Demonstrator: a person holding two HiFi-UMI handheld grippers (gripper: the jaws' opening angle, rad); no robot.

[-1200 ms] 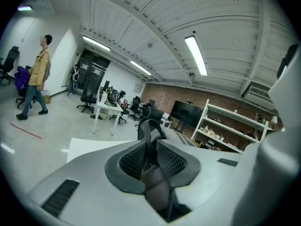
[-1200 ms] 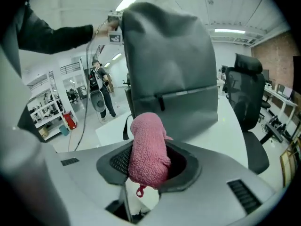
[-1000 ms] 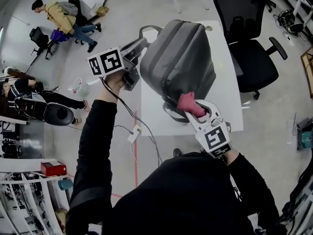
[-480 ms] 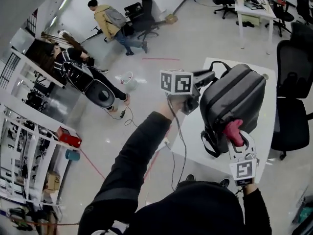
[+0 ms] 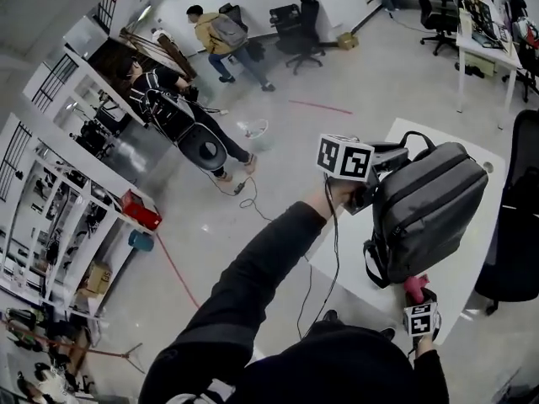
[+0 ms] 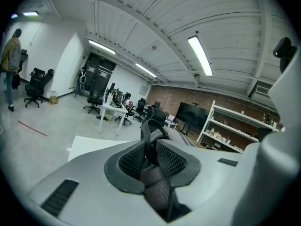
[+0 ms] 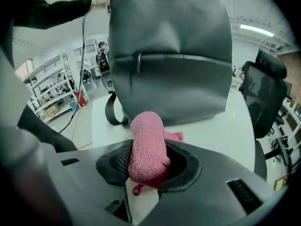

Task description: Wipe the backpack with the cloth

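Observation:
A grey backpack (image 5: 429,204) stands upright on the white table (image 5: 472,263). My left gripper (image 5: 370,171), with its marker cube, is at the bag's top. In the left gripper view that gripper (image 6: 153,166) is shut on the bag's grey webbing handle (image 6: 151,175). My right gripper (image 5: 417,297) is low by the bag's base, near the table's front edge. Its jaws (image 7: 148,161) are shut on a rolled pink cloth (image 7: 146,147). The cloth's tip points at the foot of the backpack (image 7: 171,55), just short of it above the table (image 7: 211,126).
A black office chair (image 5: 515,225) stands right of the table, seen also as a chair (image 7: 263,93) behind the bag. A cable (image 5: 333,251) hangs from my left arm. Two people (image 5: 168,108) and shelving (image 5: 50,225) are across the floor to the left.
The right gripper has gone down the front of the backpack with the pink cloth, from the upper part to the base. The head view has swung left. The left gripper keeps its hold.

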